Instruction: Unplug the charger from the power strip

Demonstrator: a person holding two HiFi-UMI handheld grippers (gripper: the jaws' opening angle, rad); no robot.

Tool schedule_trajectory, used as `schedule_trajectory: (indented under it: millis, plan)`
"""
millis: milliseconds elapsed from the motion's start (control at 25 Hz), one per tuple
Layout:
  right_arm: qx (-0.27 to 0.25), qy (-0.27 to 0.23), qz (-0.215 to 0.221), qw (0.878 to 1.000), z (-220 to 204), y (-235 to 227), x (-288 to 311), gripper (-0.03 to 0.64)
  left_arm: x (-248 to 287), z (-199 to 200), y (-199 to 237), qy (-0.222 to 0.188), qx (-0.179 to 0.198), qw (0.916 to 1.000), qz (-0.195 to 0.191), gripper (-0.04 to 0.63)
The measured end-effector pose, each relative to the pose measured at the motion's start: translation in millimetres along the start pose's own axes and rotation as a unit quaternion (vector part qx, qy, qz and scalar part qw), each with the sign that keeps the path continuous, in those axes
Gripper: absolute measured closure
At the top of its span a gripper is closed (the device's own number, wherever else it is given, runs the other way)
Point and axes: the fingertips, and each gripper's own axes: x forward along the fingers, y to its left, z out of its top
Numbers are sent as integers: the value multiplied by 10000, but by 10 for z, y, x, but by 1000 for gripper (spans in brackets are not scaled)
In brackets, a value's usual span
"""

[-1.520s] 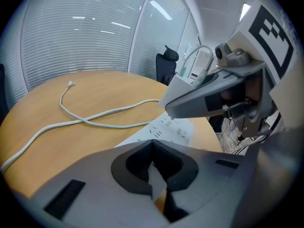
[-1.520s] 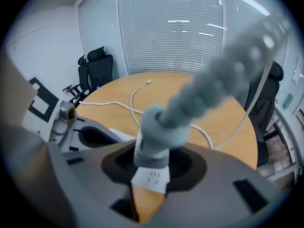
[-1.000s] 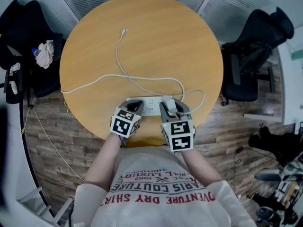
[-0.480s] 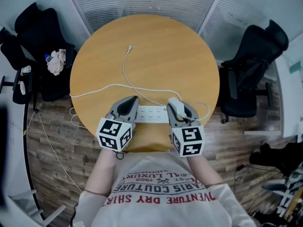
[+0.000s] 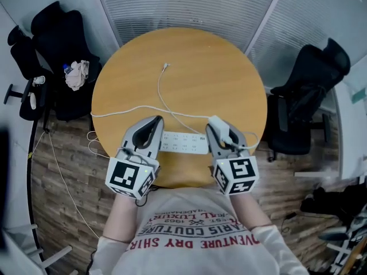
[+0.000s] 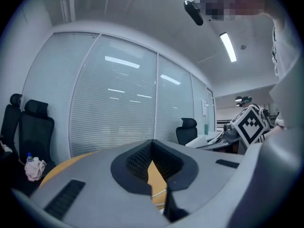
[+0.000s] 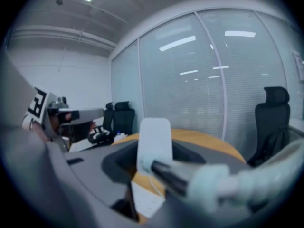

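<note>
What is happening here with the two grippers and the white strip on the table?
A person holds a gripper in each hand over a round table. The right gripper is shut on the white charger, which looks to be out of the strip. The strip lies flat near the table's front edge, and a white cable lies across the table. The left gripper is shut and empty, near the strip's left end.

We hold both grippers side by side before our chest; on the left gripper (image 5: 152,124) the jaws meet, nothing between, on the right gripper (image 5: 222,134) they clamp the white charger (image 7: 154,144)
</note>
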Motion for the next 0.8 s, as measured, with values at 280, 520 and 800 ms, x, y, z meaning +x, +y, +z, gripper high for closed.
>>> schedule_trajectory:
  millis: [280, 520, 800]
  plan:
    - [-19, 27, 95, 9999, -59, 73, -17, 462, -102, -79, -42, 35, 73, 10000, 46, 563]
    - [-34, 1, 142, 9999, -73, 112, -85, 462, -157, -101, -56, -9, -35, 9999, 117, 563]
    - [45, 23, 218, 9997, -110, 144, -143, 462, -183, -176, -100, 131, -106, 9998, 100, 563]
